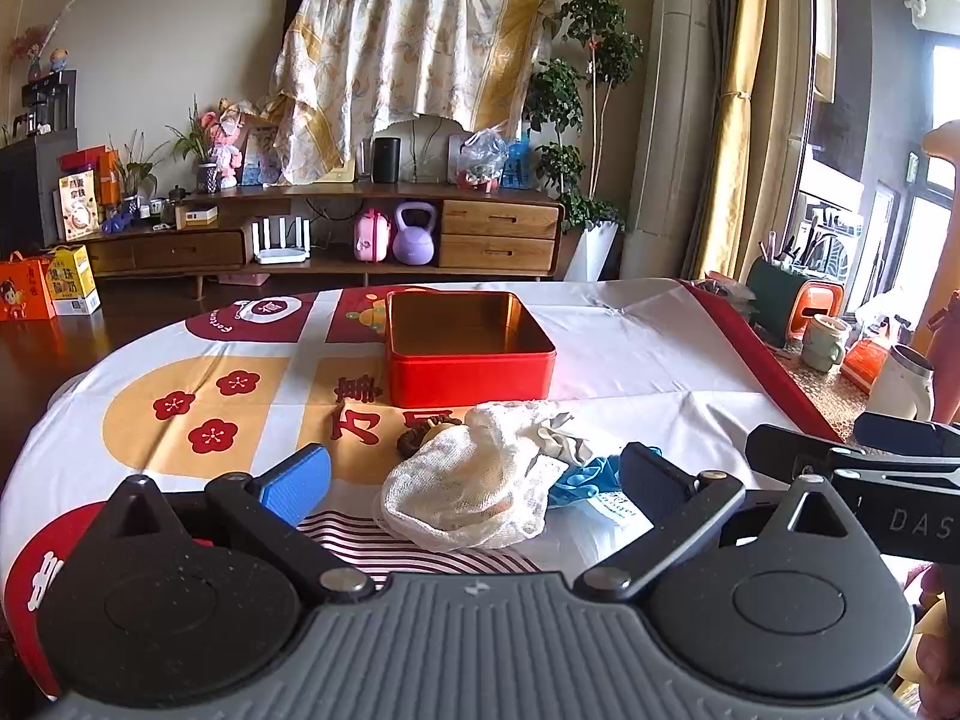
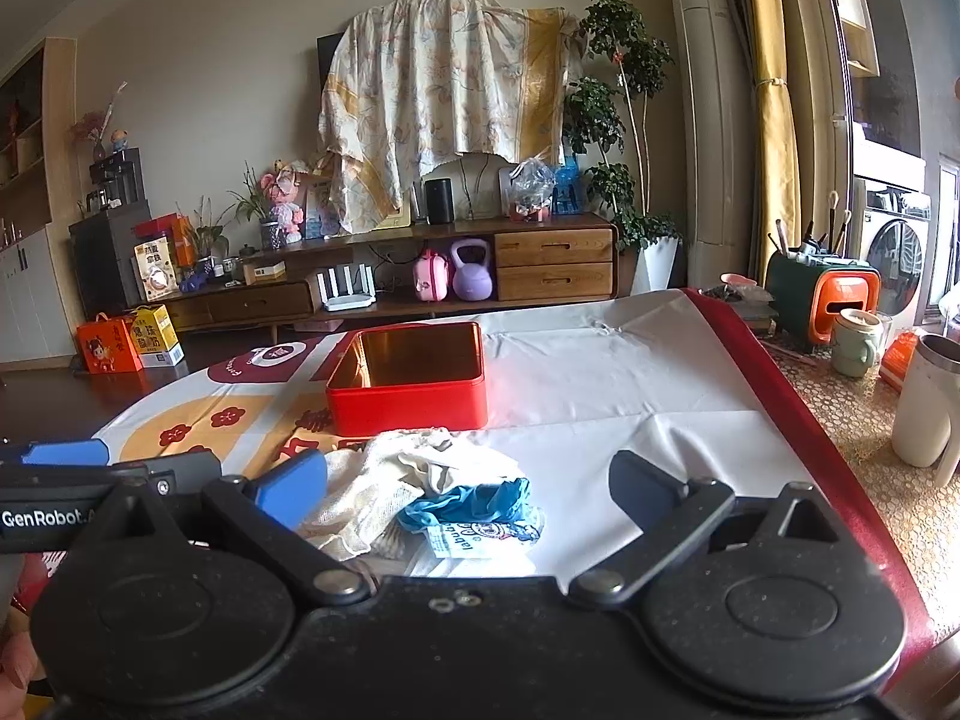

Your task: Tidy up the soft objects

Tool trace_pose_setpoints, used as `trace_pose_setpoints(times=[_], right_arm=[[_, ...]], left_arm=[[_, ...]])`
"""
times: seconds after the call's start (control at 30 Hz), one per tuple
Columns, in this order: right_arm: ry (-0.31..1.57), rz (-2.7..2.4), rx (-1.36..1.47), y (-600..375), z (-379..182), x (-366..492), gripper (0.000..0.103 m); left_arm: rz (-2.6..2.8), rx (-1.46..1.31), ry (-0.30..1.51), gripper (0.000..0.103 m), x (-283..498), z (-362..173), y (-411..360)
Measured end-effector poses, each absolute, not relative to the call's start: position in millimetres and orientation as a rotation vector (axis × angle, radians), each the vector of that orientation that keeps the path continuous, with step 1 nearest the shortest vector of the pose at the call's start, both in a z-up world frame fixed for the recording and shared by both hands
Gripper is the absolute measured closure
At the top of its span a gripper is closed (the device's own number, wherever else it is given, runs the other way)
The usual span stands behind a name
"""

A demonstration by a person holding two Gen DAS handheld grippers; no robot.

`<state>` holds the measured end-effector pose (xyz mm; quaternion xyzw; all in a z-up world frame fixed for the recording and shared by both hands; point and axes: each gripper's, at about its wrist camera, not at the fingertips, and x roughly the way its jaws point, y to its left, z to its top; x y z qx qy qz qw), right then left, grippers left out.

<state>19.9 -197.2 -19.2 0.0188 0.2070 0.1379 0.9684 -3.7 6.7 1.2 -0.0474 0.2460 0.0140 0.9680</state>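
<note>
**Soft things heaped before an open red tin**

Living-room clutter fills the background: a wooden TV cabinet [image 1: 336, 240] under a screen draped with a floral sheet [image 1: 408, 54], a purple kettlebell [image 1: 414, 234] on its lower shelf. Nearer, the worktop [image 1: 648, 354] wears a white festive cloth printed with red plum blossoms and large red Chinese characters, only partly readable.

An open red tin [image 1: 468, 354] with a gold inside stands square on the cloth, nothing visible in it. Just in front lies the pile of soft things: a white mesh cloth [image 1: 468, 492], crumpled, its long axis running roughly left to right in the left wrist view; a grey-beige rag [image 1: 555, 435] on its far right side; a blue glove [image 2: 474, 501] bunched at the right edge, touching a small printed packet [image 2: 480, 534] whose blue lettering is too warped to read. A brown hair tie [image 1: 420, 432] peeks out behind the mesh.

Both tongs hover low over the near edge, spread wide and holding nothing: the left tongs [image 1: 474, 480] straddle the mesh cloth, the right tongs [image 2: 468, 492] straddle the glove. The right tool's body reads "DAS", the left's "GenRobot".
</note>
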Motion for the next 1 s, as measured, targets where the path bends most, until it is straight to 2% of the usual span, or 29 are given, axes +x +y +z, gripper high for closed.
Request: trace_pose_setpoints(times=[1.0], right_arm=[[0.432, 0.295, 0.034, -191.7, -22.2, 23.4, 0.003]], left_arm=[[0.022, -0.145, 0.536, 0.000, 2.8, -8.2, 15.0]])
